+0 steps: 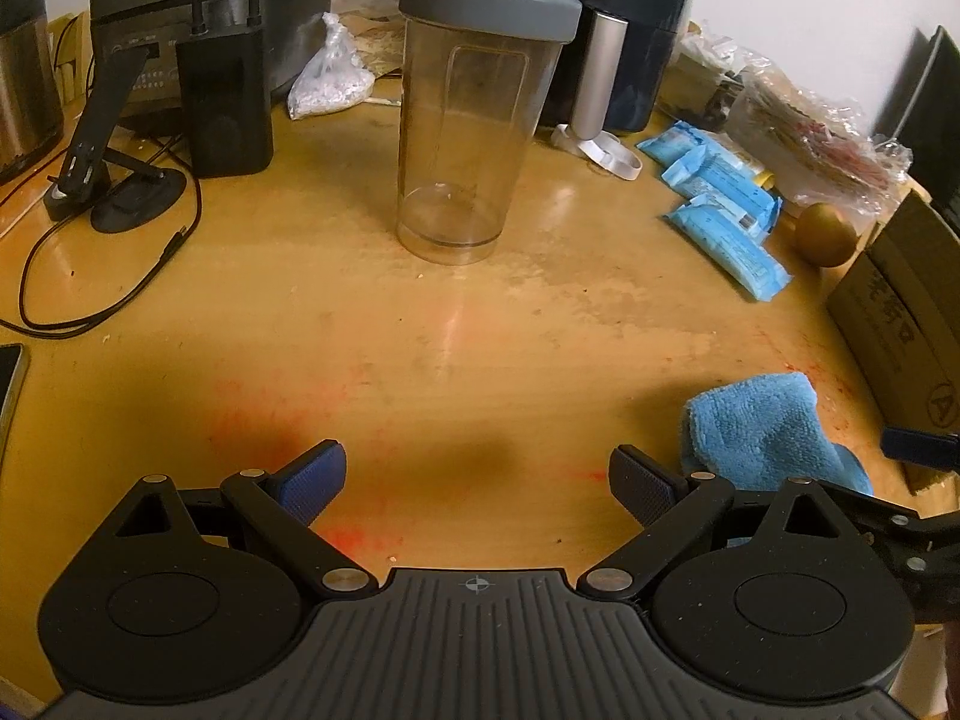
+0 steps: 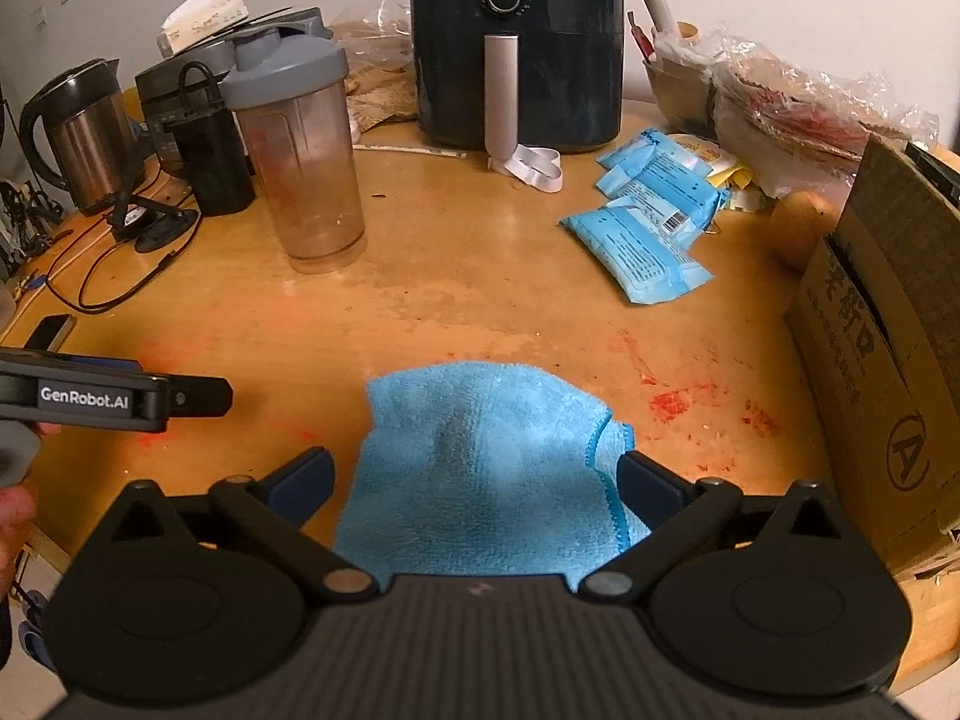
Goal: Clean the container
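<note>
On the round yellow wooden surface (image 2: 456, 276), a clear plastic shaker bottle with a grey screw lid (image 2: 300, 162) stands upright toward the rear left, just in front of a black rectangular device with a loop handle (image 1: 225, 102) and to the left of a dark blue air fryer with a silver handle (image 2: 516, 42). The bottle wall carries a cloudy film and faint reddish marks. A folded light blue microfibre cloth (image 2: 480, 468) lies flat on the near part of the surface, well apart from the bottle. The right gripper (image 2: 474, 480) is released: its jaws stand wide, one on each side of the cloth, and the blue pads do not press on the fabric. The left gripper (image 1: 477, 480) is likewise released, its jaws spread over bare wood with nothing between them; the bottle stands well ahead of it, roughly on its centre line. In the right wrist view the left gripper enters from the left edge, to the left of the cloth. Red smears (image 2: 672, 405) mark the wood to the right of the cloth. Three light blue foil packets (image 2: 648, 222) lie stacked at the right rear, near a brown cardboard box (image 2: 888, 324) at the right edge. A stainless steel kettle with a black handle (image 2: 78, 132) stands at the far left, beside black cables (image 1: 108, 276).
</note>
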Demonstrator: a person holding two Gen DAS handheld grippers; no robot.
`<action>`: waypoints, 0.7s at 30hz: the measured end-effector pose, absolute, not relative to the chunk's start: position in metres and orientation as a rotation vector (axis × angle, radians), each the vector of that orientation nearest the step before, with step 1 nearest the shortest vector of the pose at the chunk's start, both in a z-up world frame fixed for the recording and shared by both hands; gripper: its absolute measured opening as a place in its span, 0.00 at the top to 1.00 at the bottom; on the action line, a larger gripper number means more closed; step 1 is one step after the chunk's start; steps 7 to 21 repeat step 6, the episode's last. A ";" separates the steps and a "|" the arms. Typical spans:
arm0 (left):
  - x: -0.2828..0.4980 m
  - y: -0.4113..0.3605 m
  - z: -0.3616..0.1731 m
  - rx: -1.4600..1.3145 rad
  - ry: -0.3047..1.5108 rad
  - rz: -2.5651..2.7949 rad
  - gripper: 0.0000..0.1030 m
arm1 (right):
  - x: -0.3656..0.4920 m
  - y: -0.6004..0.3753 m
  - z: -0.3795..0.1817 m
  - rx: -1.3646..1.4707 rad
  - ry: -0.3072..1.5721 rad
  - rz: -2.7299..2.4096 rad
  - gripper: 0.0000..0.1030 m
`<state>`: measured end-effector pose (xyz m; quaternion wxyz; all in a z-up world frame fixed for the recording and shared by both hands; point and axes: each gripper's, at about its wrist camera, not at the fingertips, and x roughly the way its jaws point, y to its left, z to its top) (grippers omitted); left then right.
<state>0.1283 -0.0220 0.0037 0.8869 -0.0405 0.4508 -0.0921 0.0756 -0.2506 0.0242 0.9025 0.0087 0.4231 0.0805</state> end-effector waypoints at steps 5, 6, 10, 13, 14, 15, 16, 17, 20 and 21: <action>0.127 -0.024 0.004 -0.084 0.941 -0.198 0.06 | 0.075 -0.250 0.025 0.011 0.876 0.164 0.00; 0.127 -0.024 0.004 -0.085 0.944 -0.200 0.06 | 0.074 -0.250 0.025 0.010 0.877 0.163 0.00; 0.127 -0.024 0.004 -0.085 0.944 -0.200 0.06 | 0.074 -0.250 0.025 0.010 0.877 0.163 0.00; 0.127 -0.024 0.004 -0.085 0.944 -0.200 0.06 | 0.074 -0.250 0.025 0.010 0.877 0.163 0.00; 0.127 -0.024 0.004 -0.085 0.944 -0.200 0.06 | 0.074 -0.250 0.025 0.010 0.877 0.163 0.00; 0.127 -0.024 0.004 -0.085 0.944 -0.200 0.06 | 0.074 -0.250 0.025 0.010 0.877 0.163 0.00; 0.127 -0.024 0.004 -0.085 0.944 -0.200 0.06 | 0.074 -0.250 0.025 0.010 0.877 0.163 0.00; 0.127 -0.024 0.004 -0.085 0.944 -0.200 0.06 | 0.074 -0.250 0.025 0.010 0.877 0.163 0.00; 0.127 -0.024 0.004 -0.085 0.944 -0.200 0.06 | 0.074 -0.250 0.025 0.010 0.877 0.163 0.00; 0.127 -0.024 0.004 -0.085 0.944 -0.200 0.06 | 0.074 -0.250 0.025 0.010 0.877 0.163 0.00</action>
